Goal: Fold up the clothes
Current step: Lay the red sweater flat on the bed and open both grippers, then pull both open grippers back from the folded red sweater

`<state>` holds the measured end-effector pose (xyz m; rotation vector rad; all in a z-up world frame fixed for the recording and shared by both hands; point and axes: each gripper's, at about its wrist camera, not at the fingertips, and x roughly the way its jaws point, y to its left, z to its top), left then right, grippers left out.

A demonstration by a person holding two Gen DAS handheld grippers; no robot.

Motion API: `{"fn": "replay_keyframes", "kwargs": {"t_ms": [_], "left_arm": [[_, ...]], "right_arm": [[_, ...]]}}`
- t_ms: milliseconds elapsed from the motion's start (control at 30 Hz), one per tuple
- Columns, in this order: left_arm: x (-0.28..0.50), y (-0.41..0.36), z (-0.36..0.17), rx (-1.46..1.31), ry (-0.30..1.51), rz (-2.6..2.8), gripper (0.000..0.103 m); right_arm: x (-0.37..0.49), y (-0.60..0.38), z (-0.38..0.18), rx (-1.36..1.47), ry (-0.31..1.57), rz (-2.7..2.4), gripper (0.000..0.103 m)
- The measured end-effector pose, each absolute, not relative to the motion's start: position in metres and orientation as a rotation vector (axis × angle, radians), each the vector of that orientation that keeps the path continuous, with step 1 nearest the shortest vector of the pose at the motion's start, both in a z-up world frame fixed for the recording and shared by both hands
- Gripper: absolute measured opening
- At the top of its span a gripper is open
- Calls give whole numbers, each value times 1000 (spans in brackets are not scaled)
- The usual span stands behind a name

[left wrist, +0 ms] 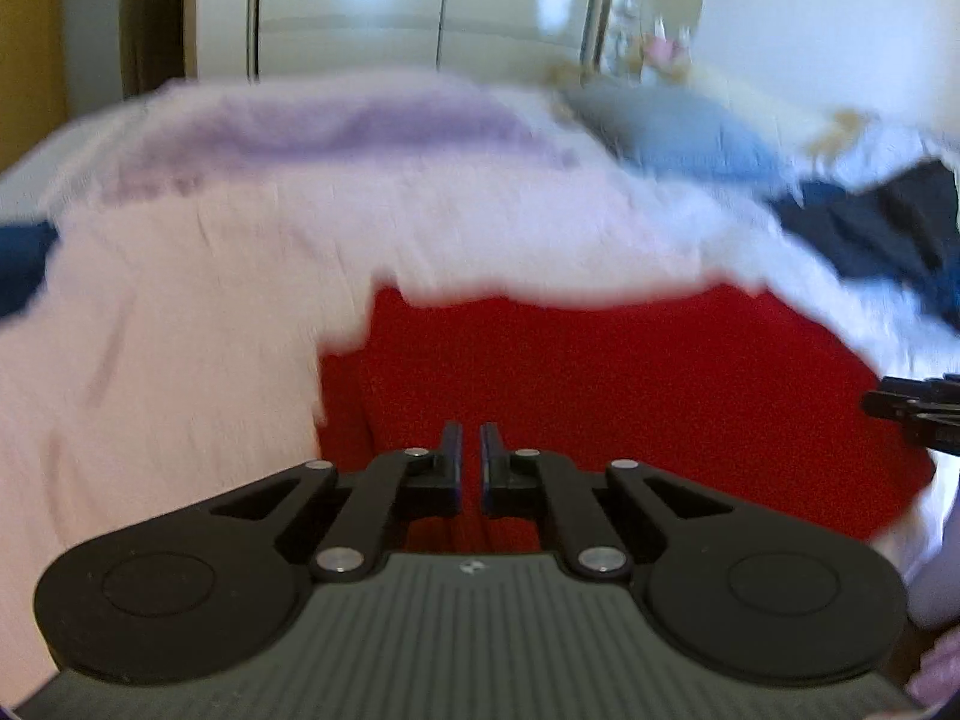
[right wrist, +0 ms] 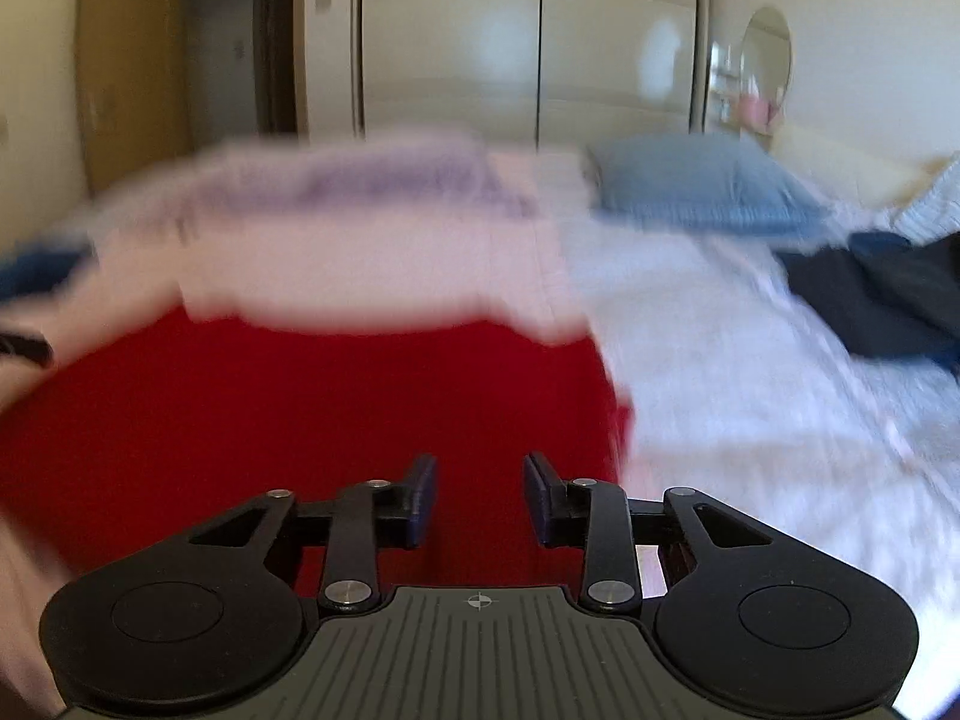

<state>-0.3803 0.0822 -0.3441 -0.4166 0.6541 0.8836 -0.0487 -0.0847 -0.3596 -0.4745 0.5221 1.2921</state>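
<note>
Bed, white cover: red garment at near edge; pink cloth behind it; blue pillow and wardrobe beyond. Left hand-held gripper together, empty; right hand-held gripper apart, empty.

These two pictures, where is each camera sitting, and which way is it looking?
Left wrist view: on the left hand-held gripper, looking along its nearly closed fingers over a red garment on a bed; the right hand-held gripper shows at the edge.
Right wrist view: on the right hand-held gripper, fingers apart, nothing between.
Shared: red garment, blue pillow, wardrobe.
</note>
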Motion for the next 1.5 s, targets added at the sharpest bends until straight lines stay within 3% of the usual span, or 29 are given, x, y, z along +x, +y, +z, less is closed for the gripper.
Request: {"fn": "replay_keyframes", "kwargs": {"t_ms": [100, 300, 567, 967, 1067, 1500], "left_arm": [[-393, 72, -356, -442, 614, 913, 4], [-404, 46, -336, -458, 552, 958, 5], [-393, 14, -347, -507, 634, 1040, 5], [-400, -50, -320, -517, 695, 1125, 8], [-400, -72, -312, -485, 685, 1114, 16], [-410, -142, -277, -382, 606, 1070, 17]], "right_arm": [[-39, -99, -380, -479, 557, 1236, 32], [-38, -125, -359, -394, 573, 1162, 33], [-53, -132, -377, -395, 686, 1181, 33], [-102, -194, -336, -309, 760, 1141, 33], [-118, -206, -328, -295, 754, 1161, 33], [-161, -257, -295, -238, 674, 1213, 34]]}}
